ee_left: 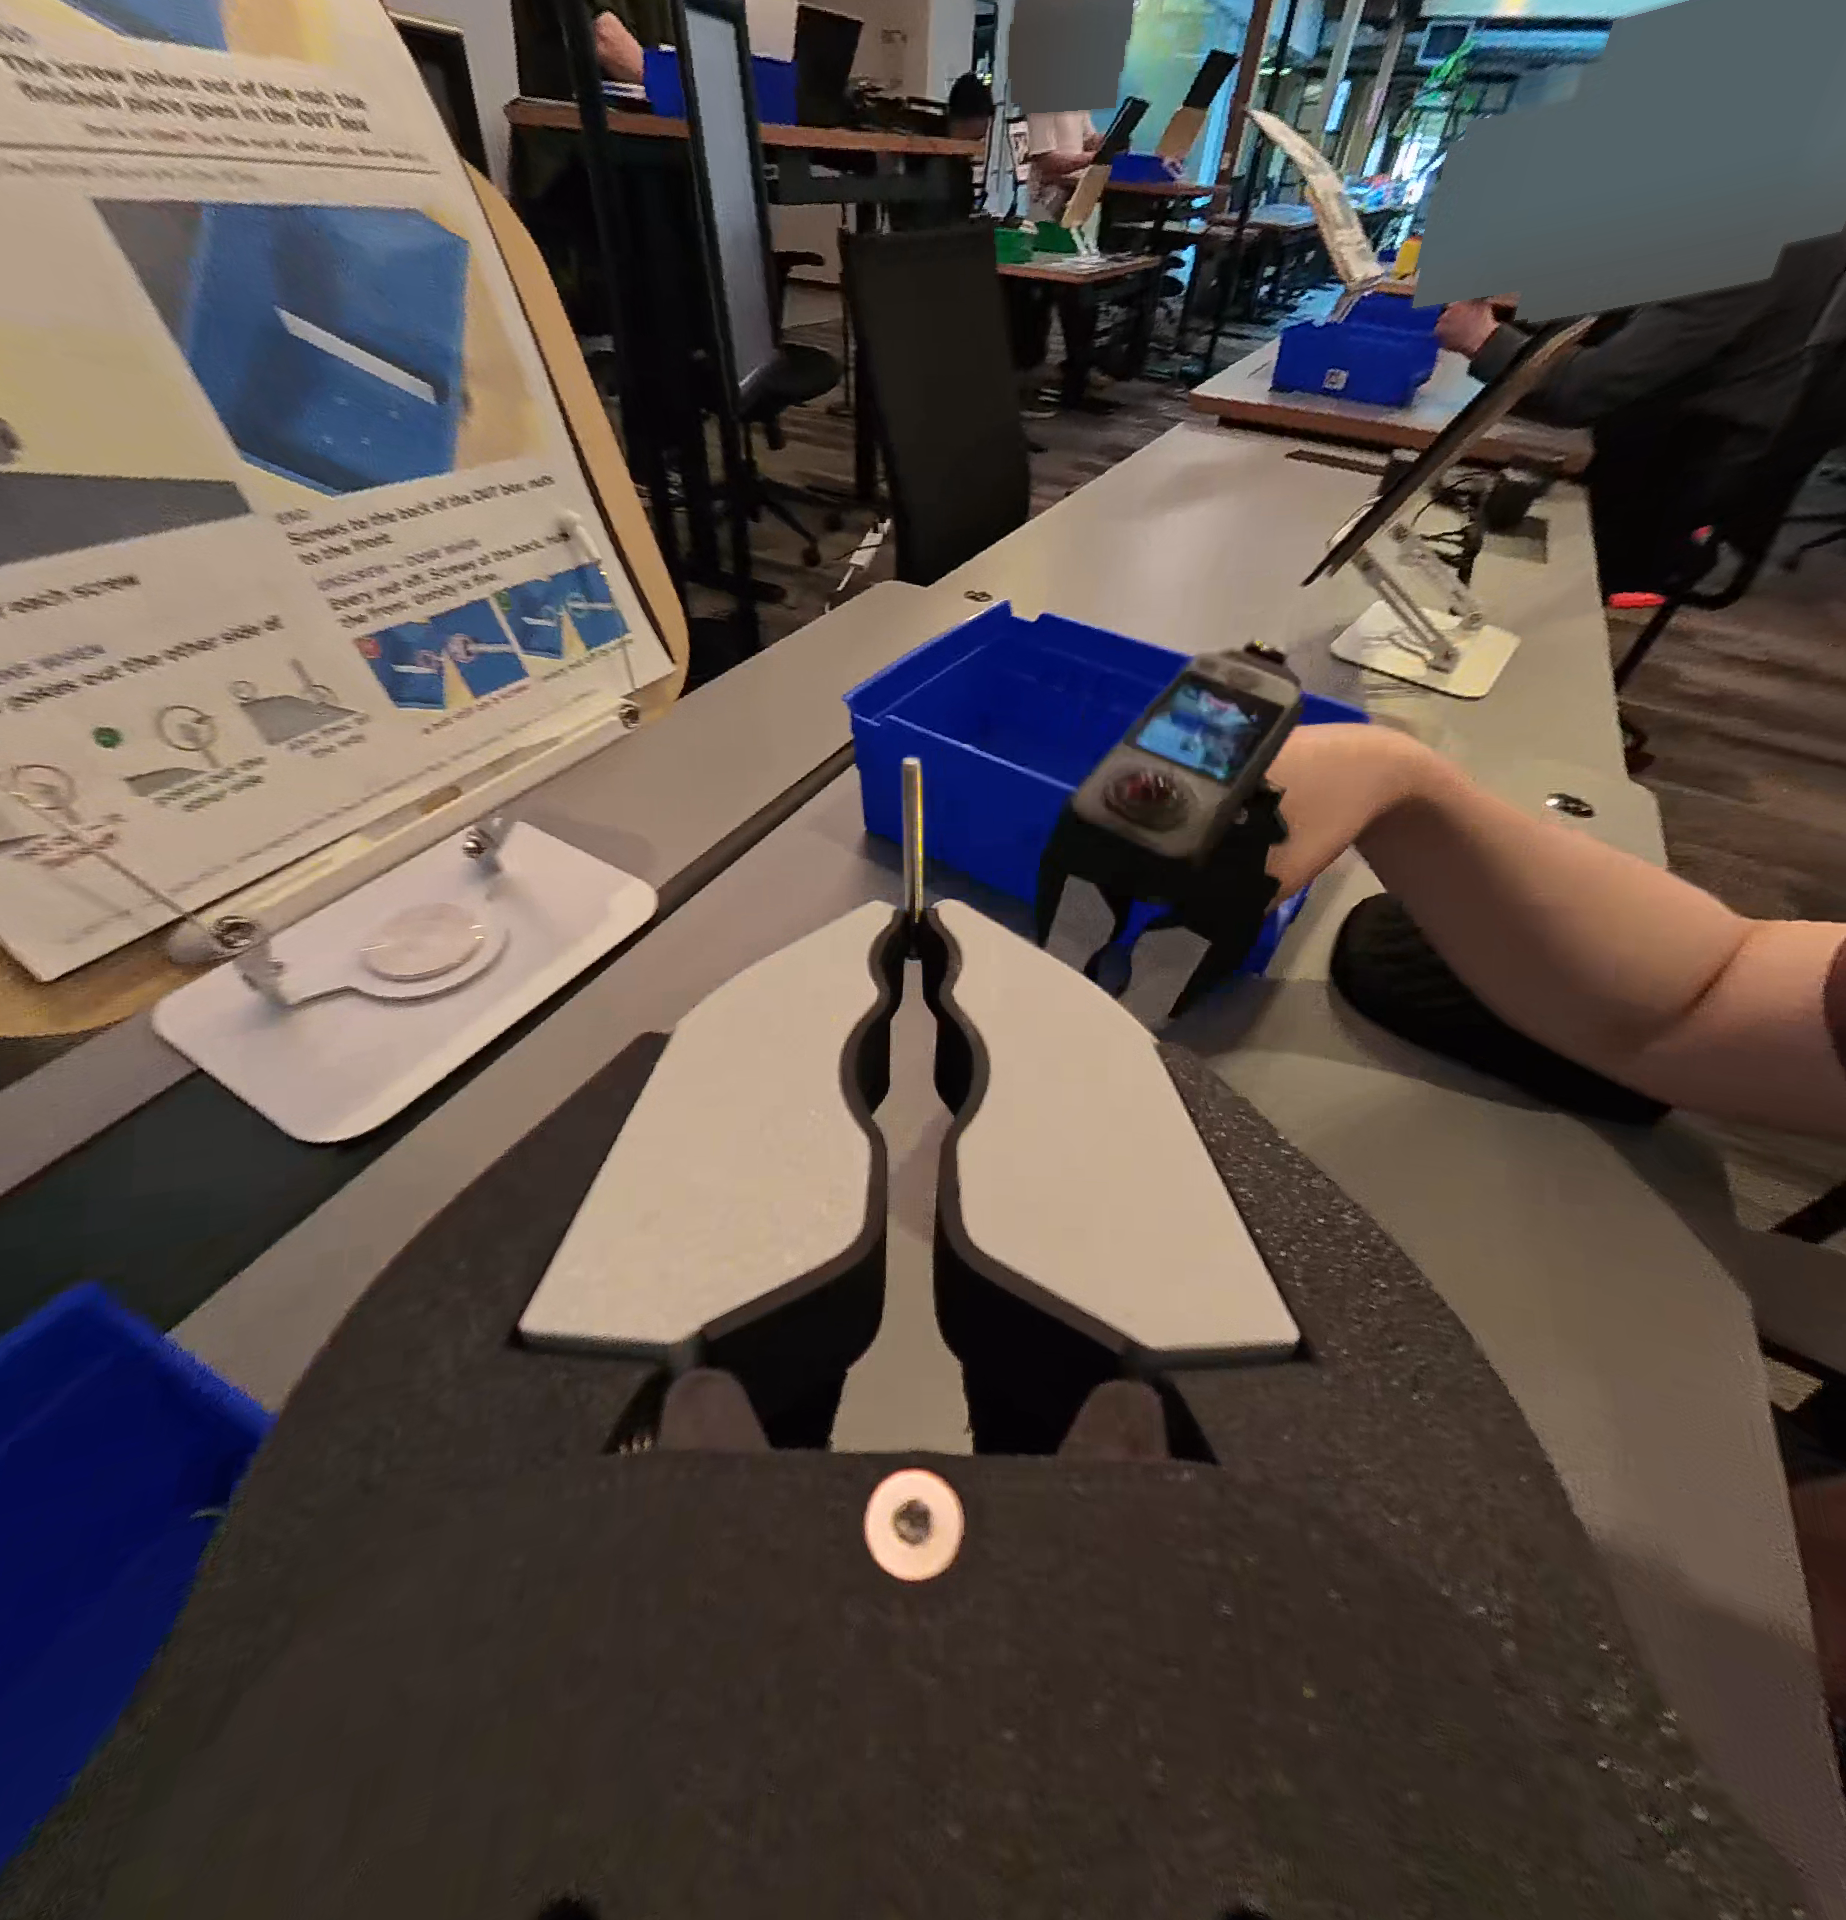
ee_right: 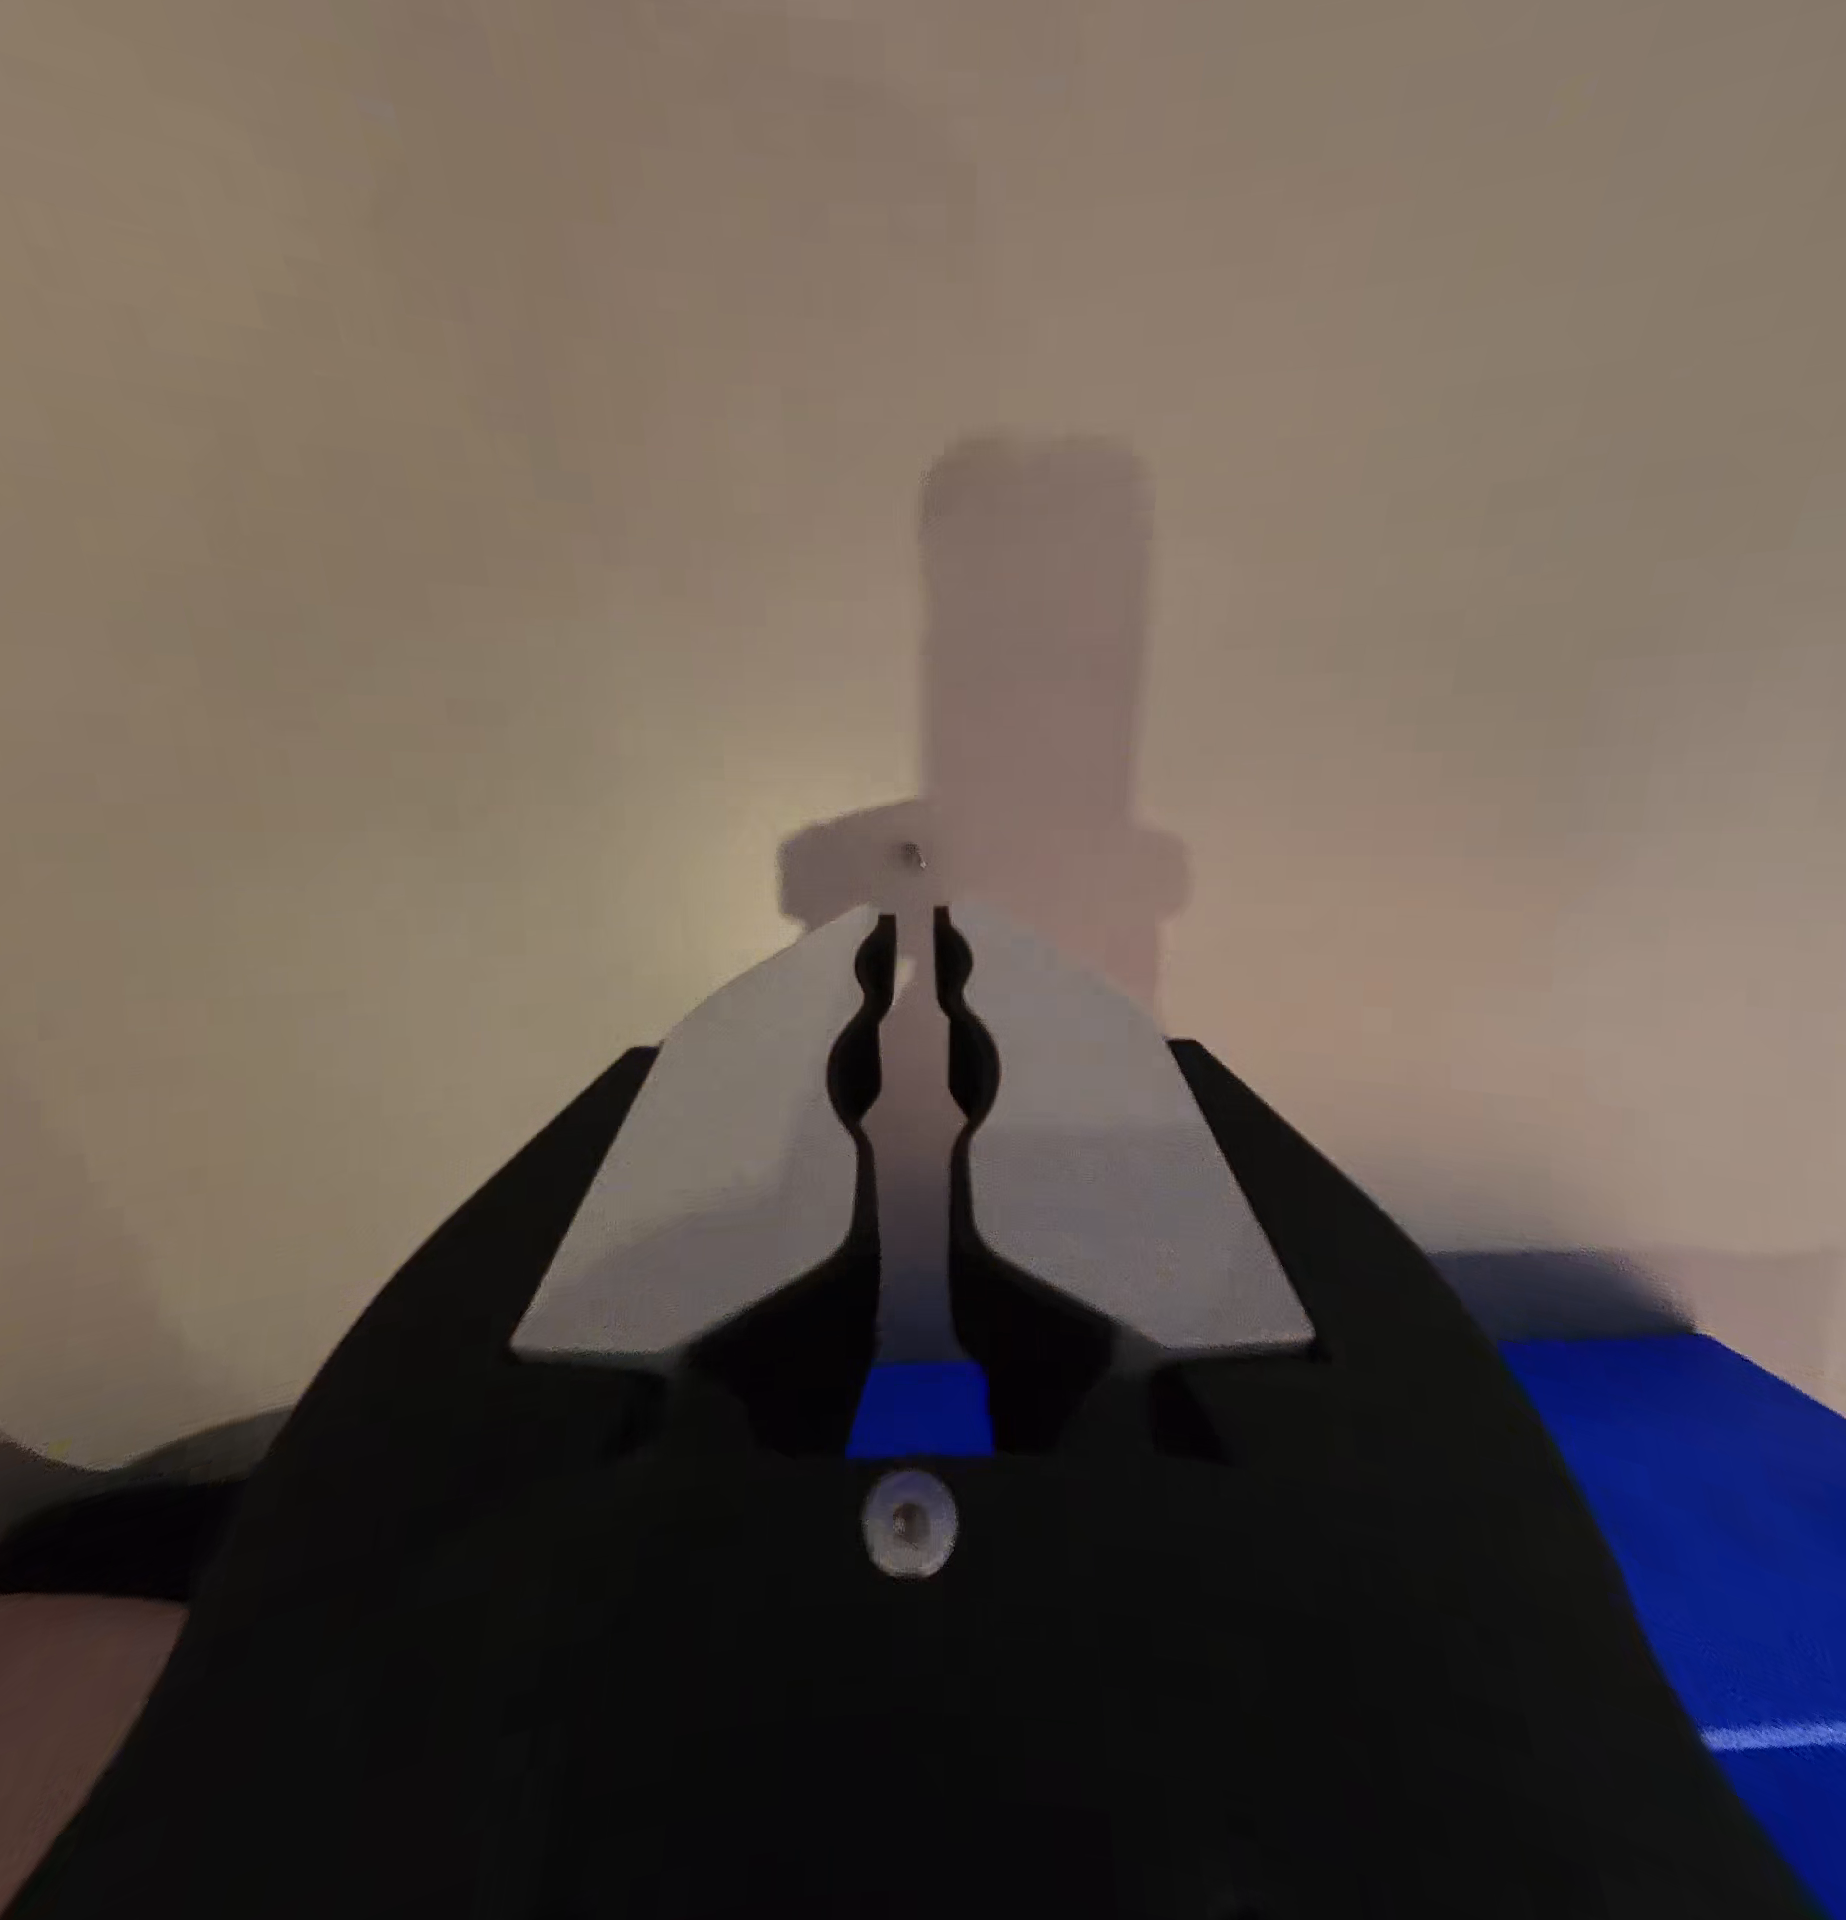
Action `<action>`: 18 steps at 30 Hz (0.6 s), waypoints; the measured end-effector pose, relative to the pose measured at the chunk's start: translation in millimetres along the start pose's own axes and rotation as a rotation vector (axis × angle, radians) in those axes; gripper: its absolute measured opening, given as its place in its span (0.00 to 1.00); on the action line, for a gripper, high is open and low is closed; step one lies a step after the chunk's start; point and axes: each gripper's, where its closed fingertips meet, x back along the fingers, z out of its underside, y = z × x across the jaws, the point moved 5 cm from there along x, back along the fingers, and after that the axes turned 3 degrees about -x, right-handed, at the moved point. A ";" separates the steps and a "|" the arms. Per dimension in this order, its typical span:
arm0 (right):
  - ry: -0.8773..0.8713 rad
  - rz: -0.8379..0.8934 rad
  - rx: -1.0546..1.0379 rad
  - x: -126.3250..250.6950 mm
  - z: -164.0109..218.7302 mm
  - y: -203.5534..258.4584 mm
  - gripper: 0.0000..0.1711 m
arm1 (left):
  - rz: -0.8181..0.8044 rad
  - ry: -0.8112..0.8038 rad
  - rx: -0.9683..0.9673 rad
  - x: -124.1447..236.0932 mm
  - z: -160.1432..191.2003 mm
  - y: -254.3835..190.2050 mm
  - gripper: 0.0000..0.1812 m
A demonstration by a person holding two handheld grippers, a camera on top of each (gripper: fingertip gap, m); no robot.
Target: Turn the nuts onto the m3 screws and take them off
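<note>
Left tongs pinching one upright screw; right tongs slightly spread; two blue bins

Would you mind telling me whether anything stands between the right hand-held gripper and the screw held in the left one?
Nothing visible does. The left hand-held gripper holds the screw upright, its shaft bare. The right hand-held gripper reaches down at the blue bin beside it, with open air between them.
</note>
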 end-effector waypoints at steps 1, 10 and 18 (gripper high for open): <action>0.037 0.026 0.027 -6.2 0.7 -1.0 0.05 | -0.024 0.005 -0.018 3.6 -1.5 2.1 0.01; 0.071 -0.024 0.126 -32.3 5.3 2.5 0.02 | -0.058 -0.031 -0.010 23.9 -9.6 11.4 0.01; 0.078 -0.005 0.153 -38.2 3.9 1.1 0.03 | -0.048 -0.041 0.007 27.9 -11.7 12.2 0.01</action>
